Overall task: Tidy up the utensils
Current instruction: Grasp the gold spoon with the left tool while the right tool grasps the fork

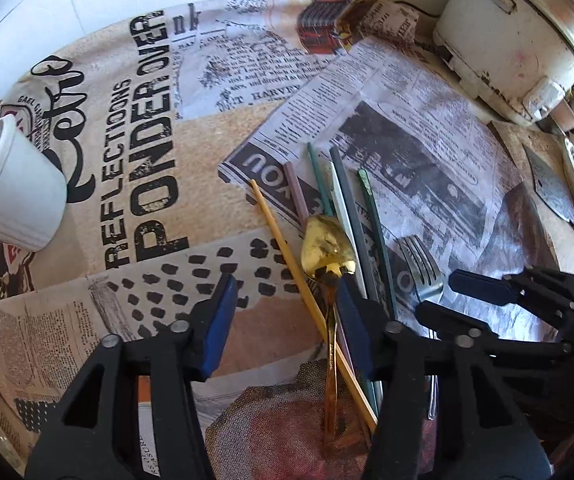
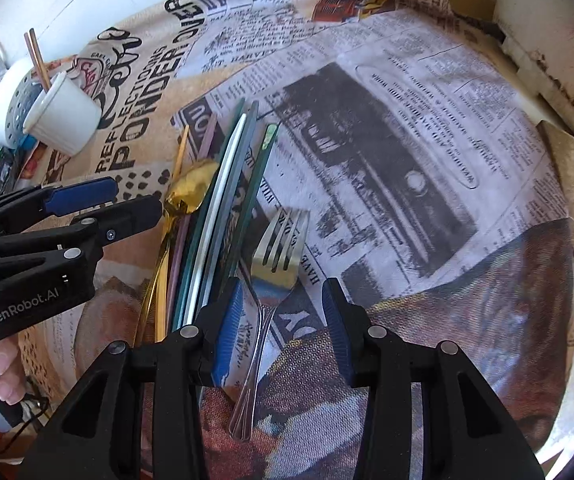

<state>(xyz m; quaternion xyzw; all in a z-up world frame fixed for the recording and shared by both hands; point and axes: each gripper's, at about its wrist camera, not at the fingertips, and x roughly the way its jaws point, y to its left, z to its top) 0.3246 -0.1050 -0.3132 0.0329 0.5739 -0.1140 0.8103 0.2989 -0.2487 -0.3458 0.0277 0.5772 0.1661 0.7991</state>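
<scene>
A gold spoon (image 1: 327, 248) lies among several coloured chopsticks (image 1: 351, 208) and a wooden chopstick (image 1: 287, 248) on the newspaper-print cloth (image 1: 135, 184). A silver fork (image 2: 277, 256) lies to their right. My left gripper (image 1: 283, 300) is open, low over the spoon's handle, its right finger beside the chopsticks. My right gripper (image 2: 281, 304) is open, its fingers on either side of the fork's neck. A white cup (image 1: 15, 196) holding two chopsticks stands at the left; it also shows in the right wrist view (image 2: 63, 114).
A white rice cooker (image 1: 515, 40) stands at the back right. A cleaver (image 1: 551, 188) lies at the right edge. A perforated white container (image 2: 15, 104) sits behind the cup. A white wall runs along the back.
</scene>
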